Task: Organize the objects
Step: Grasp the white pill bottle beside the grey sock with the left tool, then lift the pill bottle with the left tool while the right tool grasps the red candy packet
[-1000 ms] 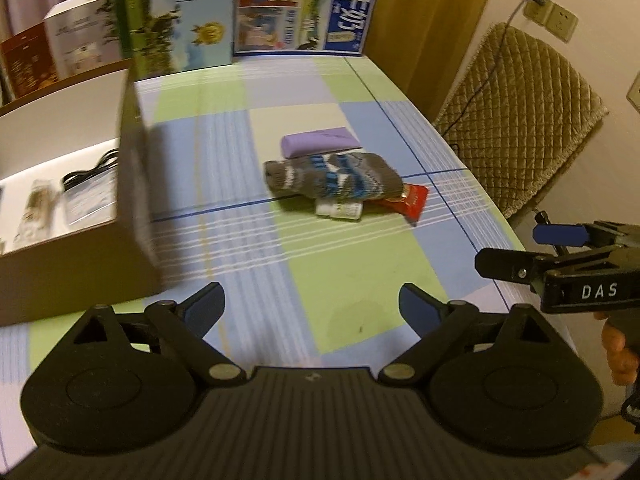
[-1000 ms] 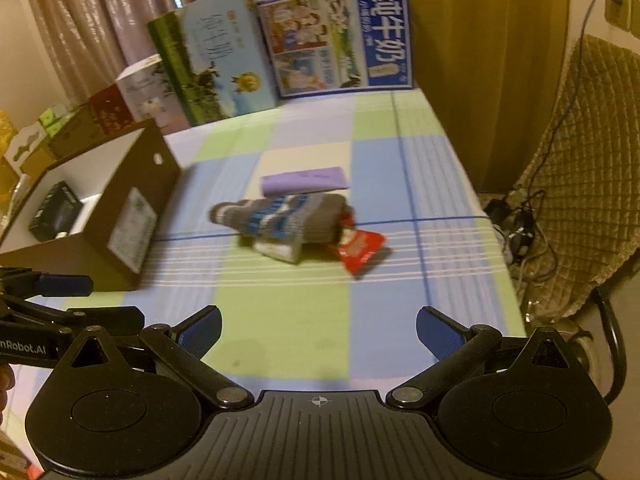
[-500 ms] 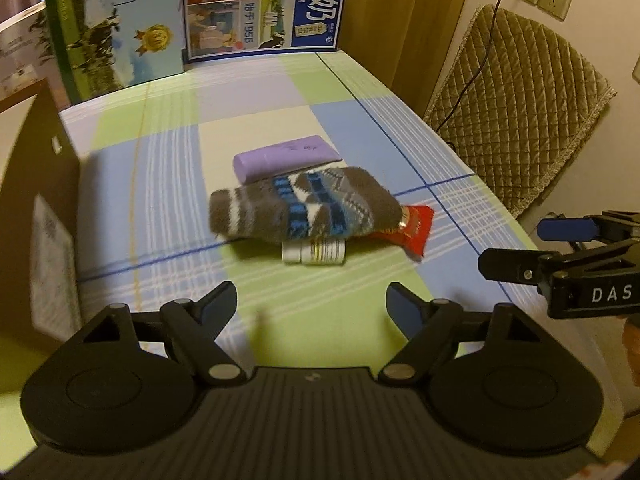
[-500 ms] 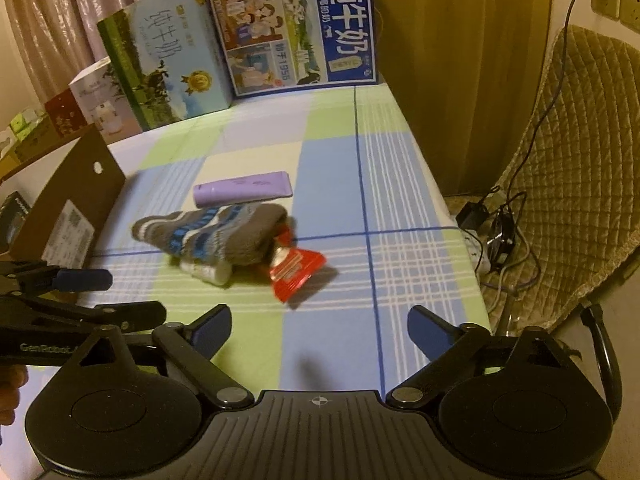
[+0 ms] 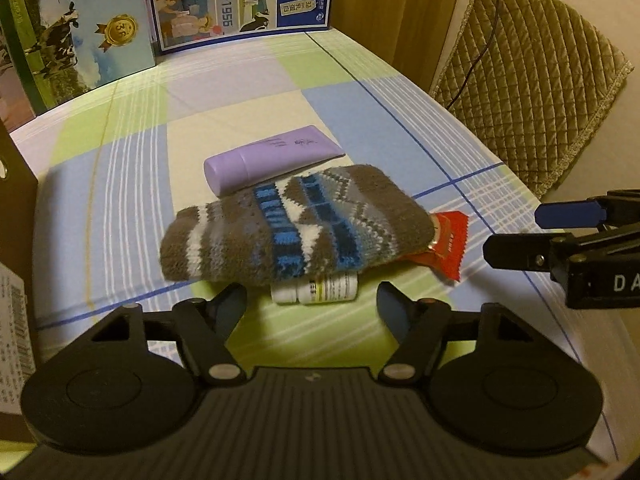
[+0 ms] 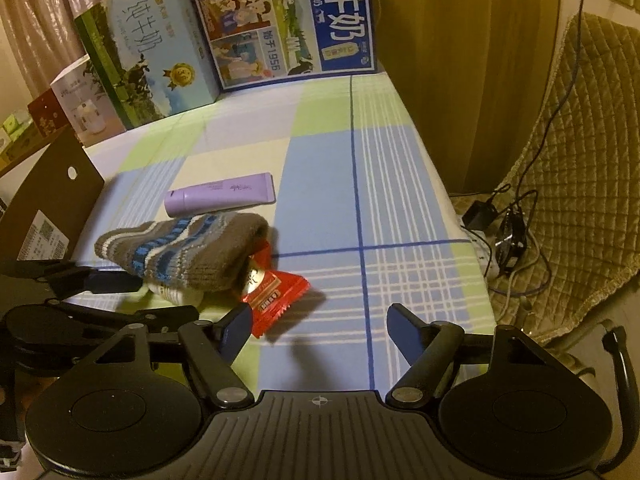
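Your two grippers hang over a checked tablecloth [image 5: 132, 184] by milk cartons.

The blue carton [image 6: 288, 24] at the far edge reads "纯牛奶" and "1956". Mid-cloth, a knit sock [image 5: 296, 224] covers a white bottle [image 5: 320, 290] and red packet [image 6: 276, 296], with a purple tube [image 5: 268, 158] behind. Your left gripper [image 5: 312, 304] and right gripper [image 6: 320, 330], tilted downward, have just been closing, still spread and empty.

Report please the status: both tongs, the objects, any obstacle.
Left tongs and right tongs open, just been closing, nothing between. Brown-and-blue knitted sock lies over white bottle and red packet. Way clear.
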A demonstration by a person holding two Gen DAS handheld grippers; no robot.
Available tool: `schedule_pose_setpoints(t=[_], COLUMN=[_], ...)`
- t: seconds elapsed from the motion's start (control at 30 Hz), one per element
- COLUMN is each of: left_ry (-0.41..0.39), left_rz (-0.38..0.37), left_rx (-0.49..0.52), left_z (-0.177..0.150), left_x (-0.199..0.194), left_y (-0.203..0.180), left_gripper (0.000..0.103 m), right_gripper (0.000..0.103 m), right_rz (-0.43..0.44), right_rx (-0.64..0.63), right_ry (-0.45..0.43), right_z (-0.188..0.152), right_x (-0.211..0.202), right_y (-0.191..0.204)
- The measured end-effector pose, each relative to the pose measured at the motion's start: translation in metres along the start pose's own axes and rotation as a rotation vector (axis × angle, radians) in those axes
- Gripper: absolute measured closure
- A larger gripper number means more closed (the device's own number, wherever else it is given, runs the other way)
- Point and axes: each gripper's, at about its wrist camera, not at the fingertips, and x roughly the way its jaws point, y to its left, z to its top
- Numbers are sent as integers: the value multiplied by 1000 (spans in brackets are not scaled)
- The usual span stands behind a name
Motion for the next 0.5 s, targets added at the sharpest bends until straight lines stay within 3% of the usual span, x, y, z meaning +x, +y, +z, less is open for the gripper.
schedule_pose_setpoints(t=[0.13, 0.23, 0.5], left_ry=[-7, 2, 25], left_rz=[-9, -16, 29], left_rx=[-14, -28, -50], left_z=[3, 3, -10], left_x=[4, 7, -9], left_y=[2, 5, 23], left_gripper=[41, 61, 61], right_gripper=[31, 31, 31], right_rz=[10, 22, 67], right_rx=[-18, -38, -147], right_ry=[9, 12, 18], right_z=[3, 4, 7], right_x=[5, 9, 20], right_y=[2, 4, 22])
